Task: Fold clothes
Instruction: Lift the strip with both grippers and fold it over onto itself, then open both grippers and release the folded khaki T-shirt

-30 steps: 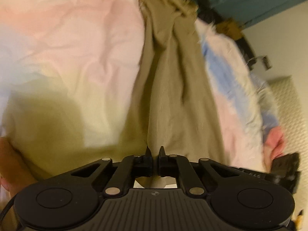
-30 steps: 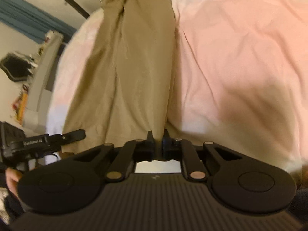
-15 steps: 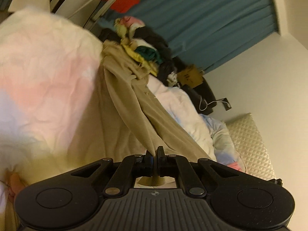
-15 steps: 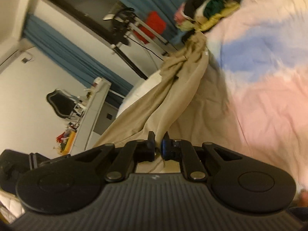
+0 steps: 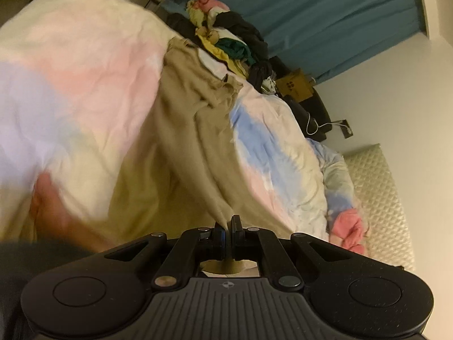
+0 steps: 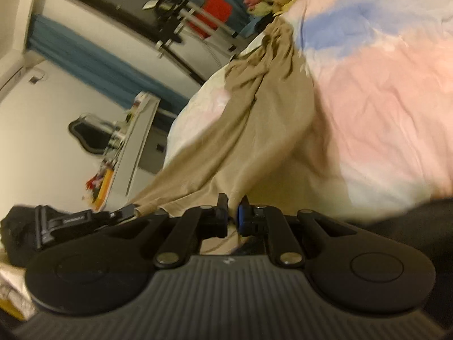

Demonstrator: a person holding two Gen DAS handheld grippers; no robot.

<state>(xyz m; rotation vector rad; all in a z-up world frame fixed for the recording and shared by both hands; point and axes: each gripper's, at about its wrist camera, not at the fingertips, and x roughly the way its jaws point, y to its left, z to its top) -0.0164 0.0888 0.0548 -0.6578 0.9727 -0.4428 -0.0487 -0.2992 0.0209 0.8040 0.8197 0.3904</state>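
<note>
On the pastel bedspread [image 5: 85, 85], tan garment [image 5: 192, 141] lies stretched; left gripper [image 5: 226, 223] and right gripper [image 6: 233, 202] each pinch its near edge. Step looks like lifting that end for a fold. Next likely needs carrying both corners toward the far end, level.

- This is looking like a bedroom in a home: a bed [image 5: 288, 147] is taking up most of the view under a pastel pink, blue and white duvet [image 5: 70, 90].
- A quilted headboard [image 5: 376, 198] is standing against a plain white wall.
- Teal curtains [image 5: 325, 14] are hanging at the far end.
- A heap of loose clothes [image 5: 232, 42] is lying on the bed's far end.
- A cluttered shelf [image 6: 124, 147] is running along the side wall.
</note>
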